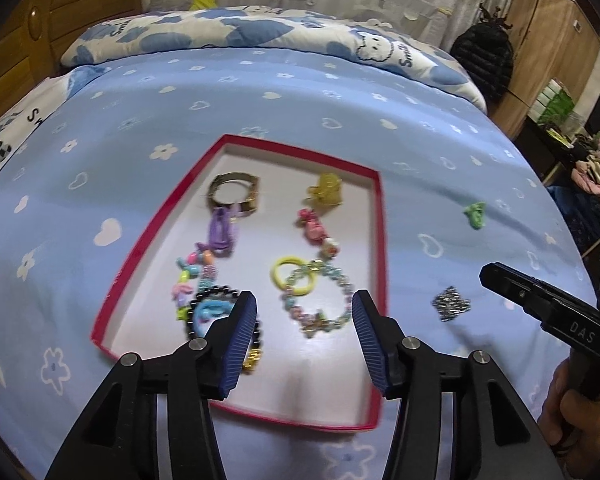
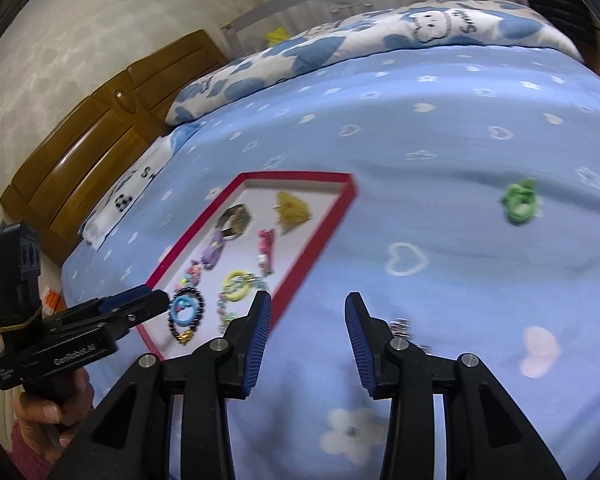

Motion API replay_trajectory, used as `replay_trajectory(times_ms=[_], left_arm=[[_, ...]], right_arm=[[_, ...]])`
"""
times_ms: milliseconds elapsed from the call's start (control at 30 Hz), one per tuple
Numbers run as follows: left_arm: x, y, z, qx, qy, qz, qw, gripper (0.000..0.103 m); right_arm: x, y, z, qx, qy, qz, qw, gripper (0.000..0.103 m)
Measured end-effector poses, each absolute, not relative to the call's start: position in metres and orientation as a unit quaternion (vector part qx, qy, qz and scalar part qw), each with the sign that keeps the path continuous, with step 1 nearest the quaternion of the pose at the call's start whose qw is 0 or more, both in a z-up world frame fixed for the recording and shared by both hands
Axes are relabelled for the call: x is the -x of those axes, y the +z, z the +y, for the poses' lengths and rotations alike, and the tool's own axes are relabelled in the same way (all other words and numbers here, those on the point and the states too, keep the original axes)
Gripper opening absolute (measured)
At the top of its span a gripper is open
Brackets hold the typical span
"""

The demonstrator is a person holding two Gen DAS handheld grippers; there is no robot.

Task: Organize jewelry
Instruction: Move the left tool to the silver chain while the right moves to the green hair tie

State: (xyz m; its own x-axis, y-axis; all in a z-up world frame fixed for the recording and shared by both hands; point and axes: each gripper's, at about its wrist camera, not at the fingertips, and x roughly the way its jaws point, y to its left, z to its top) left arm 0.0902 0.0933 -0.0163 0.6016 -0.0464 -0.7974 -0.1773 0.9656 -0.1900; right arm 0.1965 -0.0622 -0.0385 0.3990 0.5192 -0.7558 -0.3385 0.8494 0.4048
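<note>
The left gripper [image 1: 304,312] hangs with jaws wide and empty over the near end of the red-rimmed tray [image 1: 382,240] on the bed [image 1: 100,128]. Inside lie a black bead bracelet [image 1: 204,304] at 7 o'clock, a watch [image 1: 234,194] at 11, a yellow clip [image 1: 326,192] at 1 and a pastel bead bracelet [image 1: 320,300] at 5. On the sheet at the tray's 3 o'clock lie a silver piece [image 1: 451,303] and a green clip [image 1: 475,216]. The right gripper [image 2: 305,320] hovers over bare sheet, jaws wide, holding nothing
</note>
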Motion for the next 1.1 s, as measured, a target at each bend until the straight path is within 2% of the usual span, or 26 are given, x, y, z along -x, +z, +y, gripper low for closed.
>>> replay_trajectory(times_ms=[300, 600, 700, 1100], left_arm=[[-0.101, -0.002, 0.064, 0.110, 0.006, 0.438, 0.892, 0.057], [-0.119, 0.003, 0.033, 0.088, -0.026, 0.440, 0.894, 0.059], [-0.125, 0.001, 0.025, 0.082, -0.034, 0.442, 0.892, 0.060], [-0.151, -0.020, -0.007, 0.071, -0.065, 0.470, 0.877, 0.061]], right_arm=[[-0.200, -0.028, -0.118, -0.113, 0.208, 0.467, 0.852, 0.045], [-0.203, -0.027, -0.162, -0.125, 0.171, 0.461, 0.862, 0.046], [-0.206, -0.027, -0.170, -0.127, 0.164, 0.459, 0.864, 0.050], [-0.228, -0.035, -0.187, -0.121, 0.152, 0.459, 0.867, 0.051]])
